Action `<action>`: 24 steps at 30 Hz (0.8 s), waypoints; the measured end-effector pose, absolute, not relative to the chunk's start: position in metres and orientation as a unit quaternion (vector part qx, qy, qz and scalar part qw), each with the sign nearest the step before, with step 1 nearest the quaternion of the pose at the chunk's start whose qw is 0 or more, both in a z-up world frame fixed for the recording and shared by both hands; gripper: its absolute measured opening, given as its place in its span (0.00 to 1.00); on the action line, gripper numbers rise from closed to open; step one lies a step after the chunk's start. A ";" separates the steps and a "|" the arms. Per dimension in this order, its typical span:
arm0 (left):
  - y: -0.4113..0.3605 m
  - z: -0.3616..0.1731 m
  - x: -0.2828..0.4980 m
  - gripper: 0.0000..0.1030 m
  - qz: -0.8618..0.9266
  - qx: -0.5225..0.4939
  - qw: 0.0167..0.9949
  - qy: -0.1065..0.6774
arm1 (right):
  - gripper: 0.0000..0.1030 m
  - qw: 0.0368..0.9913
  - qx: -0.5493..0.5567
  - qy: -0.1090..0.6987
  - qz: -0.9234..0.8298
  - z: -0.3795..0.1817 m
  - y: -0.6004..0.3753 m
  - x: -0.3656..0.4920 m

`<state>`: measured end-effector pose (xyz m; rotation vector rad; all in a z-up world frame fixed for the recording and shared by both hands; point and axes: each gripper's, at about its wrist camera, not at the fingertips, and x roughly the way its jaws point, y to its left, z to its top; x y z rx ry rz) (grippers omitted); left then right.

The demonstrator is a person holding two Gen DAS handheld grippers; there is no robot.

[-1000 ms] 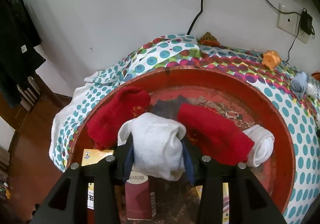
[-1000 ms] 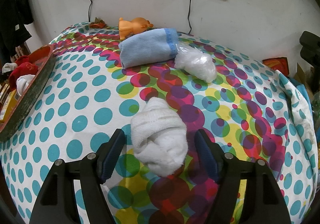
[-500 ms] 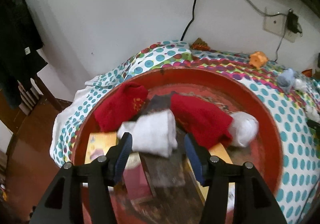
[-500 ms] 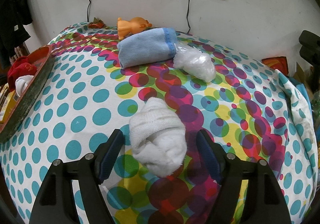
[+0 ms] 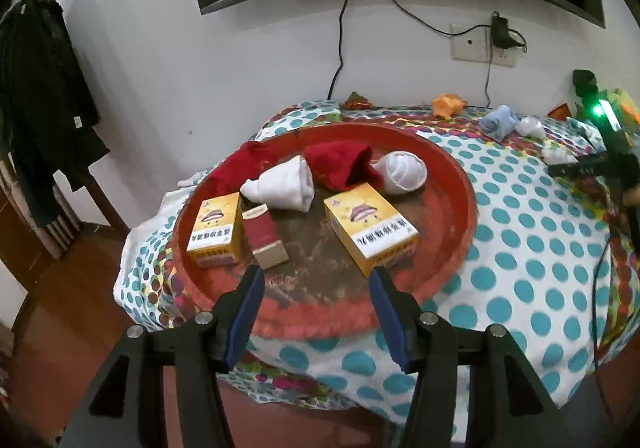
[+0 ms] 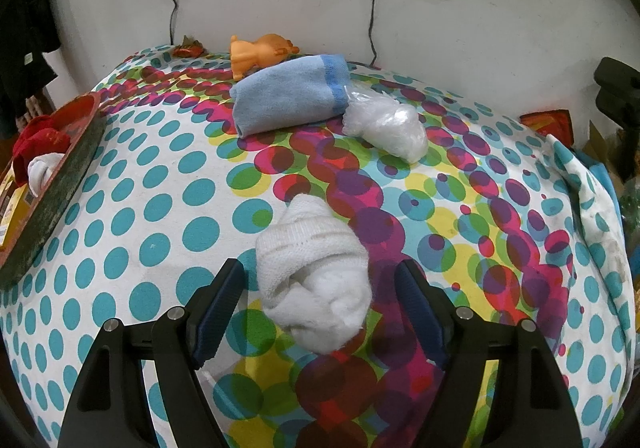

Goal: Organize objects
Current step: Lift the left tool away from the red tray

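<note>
Left gripper (image 5: pixel 316 280) backed off, fingers apart, empty; white sock (image 5: pixel 282 188) in red tray (image 5: pixel 460 220); right gripper (image 6: pixel 320 280) fingers opening.

A table under a dotted cloth (image 6: pixel 160 184) carries a round red tray (image 5: pixel 460 184) at frame left, a rolled white sock (image 6: pixel 316 276) low centre, and toward the wall a blue towel roll (image 6: pixel 288 100), a clear plastic bag (image 6: pixel 384 124) touching it, and an orange toy (image 6: pixel 256 52).

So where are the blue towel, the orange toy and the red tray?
blue towel (image 6: pixel 286 98): right wrist view, middle of the rolled cloth.
orange toy (image 6: pixel 256 52): right wrist view, its body, behind the towel.
red tray (image 5: pixel 460 204): left wrist view, bare inner rim on the right side.
</note>
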<state>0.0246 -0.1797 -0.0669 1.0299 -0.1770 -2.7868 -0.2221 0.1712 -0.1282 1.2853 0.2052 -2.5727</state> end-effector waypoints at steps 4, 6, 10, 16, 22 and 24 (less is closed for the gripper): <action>-0.181 -0.071 0.032 0.54 -0.935 0.340 0.082 -0.061 | 0.72 0.105 0.443 0.060 -0.888 -0.127 0.168 -0.218; -0.185 -0.072 0.035 0.54 -0.937 0.337 0.081 -0.052 | 0.61 0.099 0.440 0.056 -0.891 -0.126 0.166 -0.216; -0.192 -0.071 0.038 0.54 -0.937 0.338 0.077 -0.038 | 0.42 0.084 0.436 0.051 -0.895 -0.124 0.157 -0.212; -0.201 -0.071 0.041 0.54 -0.939 0.334 0.073 -0.037 | 0.41 0.053 0.437 0.040 -0.897 -0.123 0.153 -0.209; -0.212 -0.073 0.040 0.54 -0.938 0.341 0.062 -0.015 | 0.40 0.025 0.450 0.028 -0.892 -0.121 0.147 -0.210; -0.216 -0.074 0.039 0.54 -0.937 0.345 0.062 -0.007 | 0.39 0.029 0.453 0.023 -0.891 -0.119 0.141 -0.208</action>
